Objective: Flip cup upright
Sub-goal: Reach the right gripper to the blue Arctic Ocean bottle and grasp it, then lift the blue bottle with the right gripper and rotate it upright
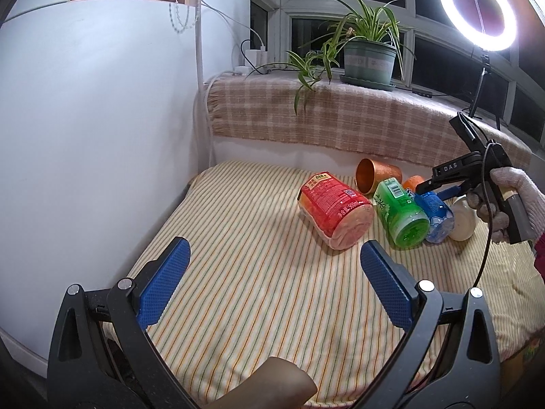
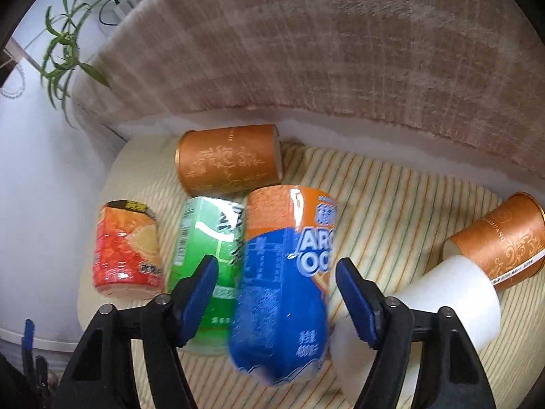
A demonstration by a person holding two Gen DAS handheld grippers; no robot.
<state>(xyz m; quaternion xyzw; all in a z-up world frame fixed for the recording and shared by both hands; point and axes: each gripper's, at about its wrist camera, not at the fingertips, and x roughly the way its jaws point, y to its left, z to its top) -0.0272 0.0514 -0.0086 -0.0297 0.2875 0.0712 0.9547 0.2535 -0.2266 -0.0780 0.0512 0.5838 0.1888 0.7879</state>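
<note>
Several cups lie on their sides on the striped cloth [image 1: 259,272]. A red cup [image 1: 335,213], a green cup [image 1: 400,213] and a blue-and-orange cup [image 1: 437,216] lie side by side. My right gripper [image 2: 276,293] is open, its jaws on either side of the blue-and-orange cup [image 2: 282,283], not closed on it. It also shows in the left wrist view [image 1: 434,189]. My left gripper [image 1: 272,279] is open and empty, well short of the cups. The green cup [image 2: 207,255] and red cup [image 2: 127,248] lie left of the blue one.
A copper cup [image 1: 373,173] lies behind the row by the plaid-covered ledge [image 1: 340,119]; it also shows in the right wrist view [image 2: 228,158]. A white cup [image 2: 446,303] and another copper cup [image 2: 504,242] lie to the right. A white wall [image 1: 85,136] borders the left. A potted plant [image 1: 369,58] stands on the sill.
</note>
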